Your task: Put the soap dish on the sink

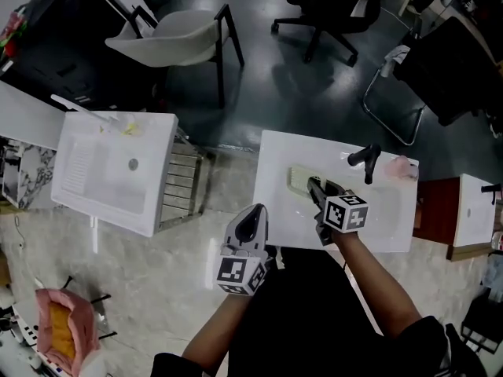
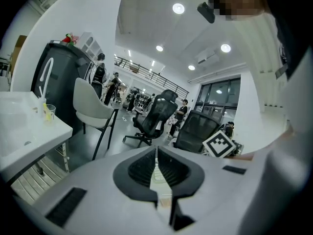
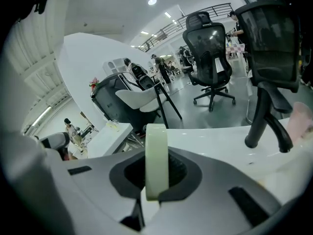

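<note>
Nearest, the left hand-held gripper [image 1: 253,215], clenched on nothing, hangs at the left front corner of the white rectangular sink [image 1: 271,210]. The right hand-held gripper [image 1: 317,187] grasps the pale green oblong soap dish [image 1: 300,179] on edge above the basin. Its long axis points toward the free left rim, and a black faucet [image 1: 367,163] stands near on the right.

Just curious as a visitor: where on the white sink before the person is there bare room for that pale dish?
The sink is bare along its left edge and the back ledge left of the black faucet. It is crowded at the back right, where the faucet and a pink item stand.
</note>
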